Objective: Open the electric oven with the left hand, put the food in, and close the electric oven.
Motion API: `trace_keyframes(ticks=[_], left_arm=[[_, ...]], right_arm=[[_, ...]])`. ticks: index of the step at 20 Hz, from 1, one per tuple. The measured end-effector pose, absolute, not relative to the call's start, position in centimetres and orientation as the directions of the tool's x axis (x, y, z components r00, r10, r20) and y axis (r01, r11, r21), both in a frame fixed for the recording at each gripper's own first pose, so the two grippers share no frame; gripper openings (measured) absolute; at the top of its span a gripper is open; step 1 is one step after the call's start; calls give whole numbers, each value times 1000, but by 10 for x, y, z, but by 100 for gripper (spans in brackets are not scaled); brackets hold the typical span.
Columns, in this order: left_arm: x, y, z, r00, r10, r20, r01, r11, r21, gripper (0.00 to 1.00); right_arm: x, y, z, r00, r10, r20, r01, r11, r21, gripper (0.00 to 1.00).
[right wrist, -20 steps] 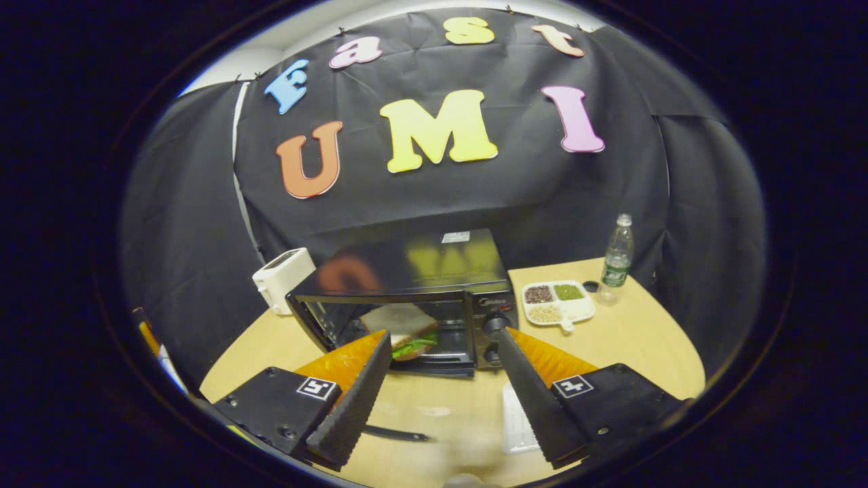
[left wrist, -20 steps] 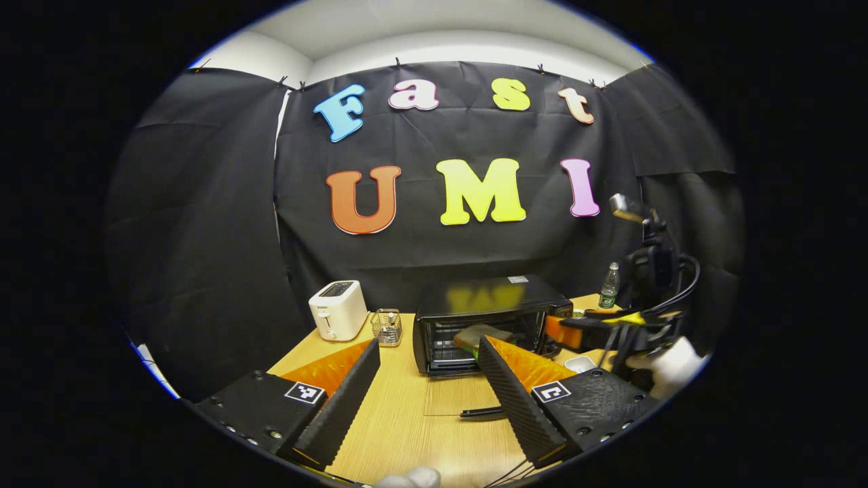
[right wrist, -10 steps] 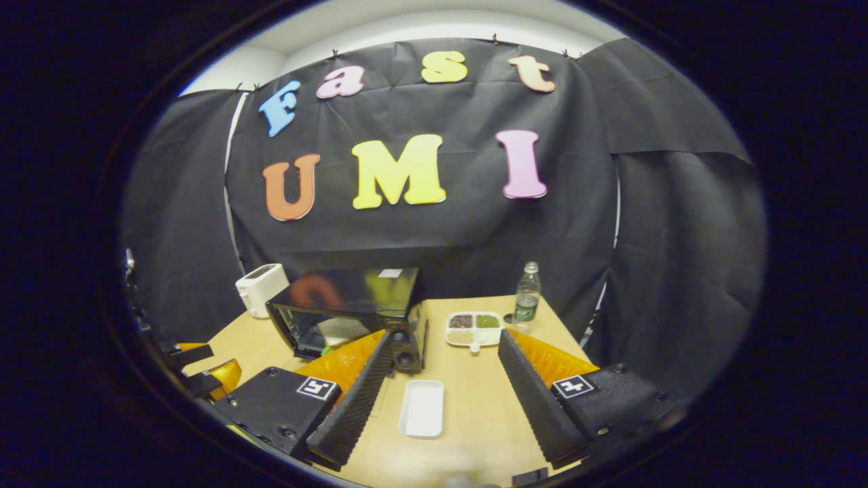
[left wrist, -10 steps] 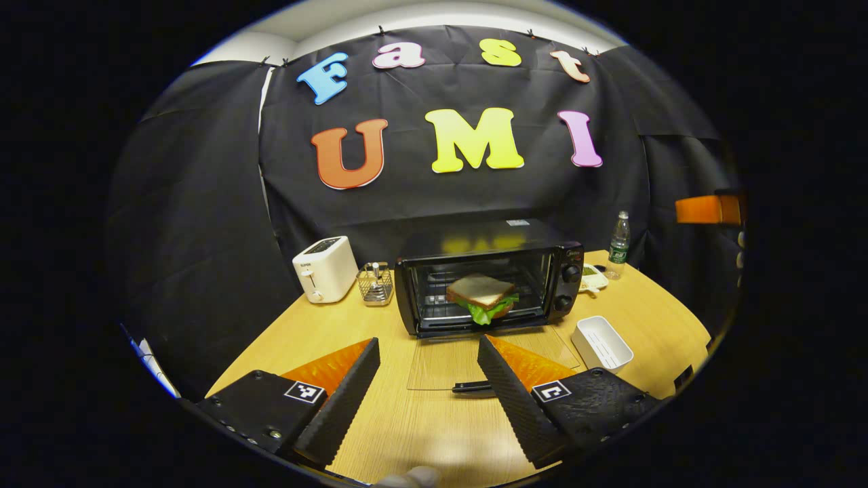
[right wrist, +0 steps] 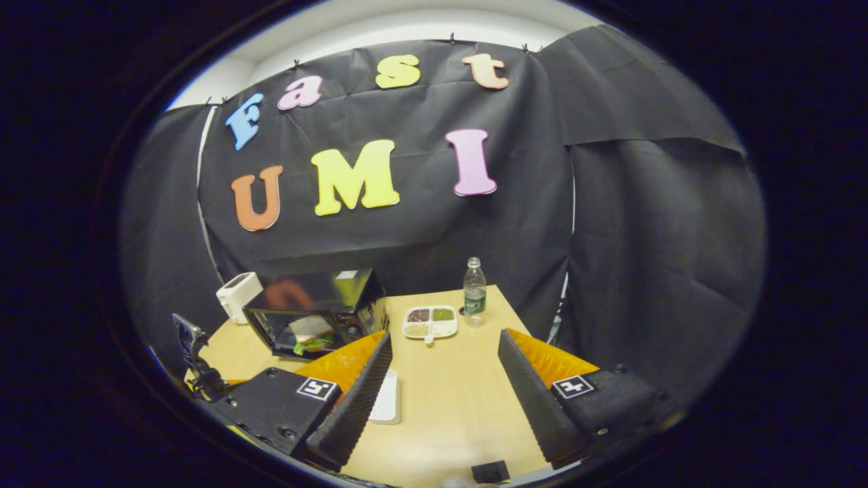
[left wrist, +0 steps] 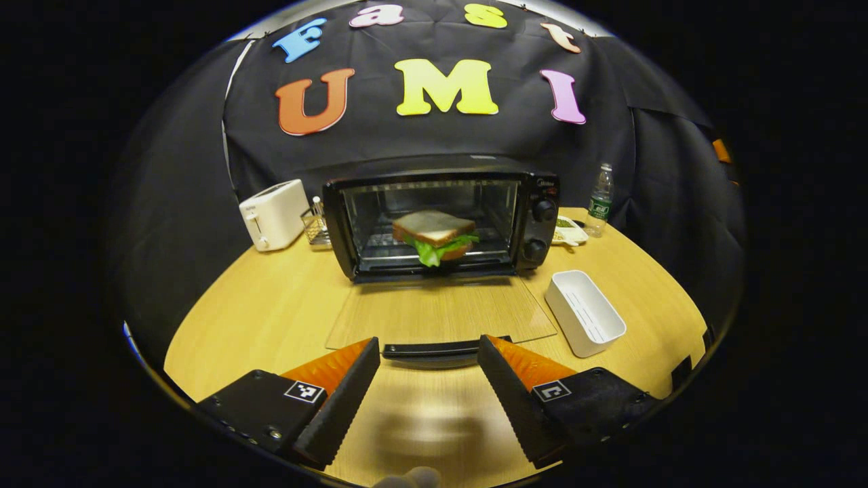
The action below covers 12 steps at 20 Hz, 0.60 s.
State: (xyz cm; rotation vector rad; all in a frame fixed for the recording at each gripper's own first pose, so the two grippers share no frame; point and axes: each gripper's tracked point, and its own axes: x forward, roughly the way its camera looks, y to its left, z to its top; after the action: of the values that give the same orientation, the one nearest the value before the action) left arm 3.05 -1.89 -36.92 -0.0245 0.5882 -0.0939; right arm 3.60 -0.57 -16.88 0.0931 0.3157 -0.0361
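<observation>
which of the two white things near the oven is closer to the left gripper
The empty white tray, right of the open oven door; the white toaster stands farther back, left of the oven.

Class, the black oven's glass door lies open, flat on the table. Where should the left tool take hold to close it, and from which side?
Grip the black bar handle along the glass door's near edge, approaching from the front with the open left tool straddling it, then swing upward.

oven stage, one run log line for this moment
oven door open flat | sandwich on rack | left gripper open, at door handle | right gripper open, off aside
</observation>
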Motion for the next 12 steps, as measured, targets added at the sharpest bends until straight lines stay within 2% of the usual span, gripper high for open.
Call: trace_keyframes(ticks=[4, 5, 6, 12], left_arm=[[31, -23, -401, 782, -83, -618, 44, 996, -78, 96], [32, -25, -407, 776, -84, -625, 41, 996, -82, 96], [33, -25, -410, 772, -78, -630, 37, 996, -79, 96], [45, -31, -417, 770, -81, -633, 56, 997, -59, 96]], right_arm=[[31, -18, -174, 944, -33, -329, 64, 994, 84, 100], [31, -19, -177, 941, -32, -336, 65, 994, 85, 90], [31, -21, -179, 939, -34, -343, 67, 994, 85, 100], [35, -20, -191, 928, -23, -371, 65, 993, 100, 100]])
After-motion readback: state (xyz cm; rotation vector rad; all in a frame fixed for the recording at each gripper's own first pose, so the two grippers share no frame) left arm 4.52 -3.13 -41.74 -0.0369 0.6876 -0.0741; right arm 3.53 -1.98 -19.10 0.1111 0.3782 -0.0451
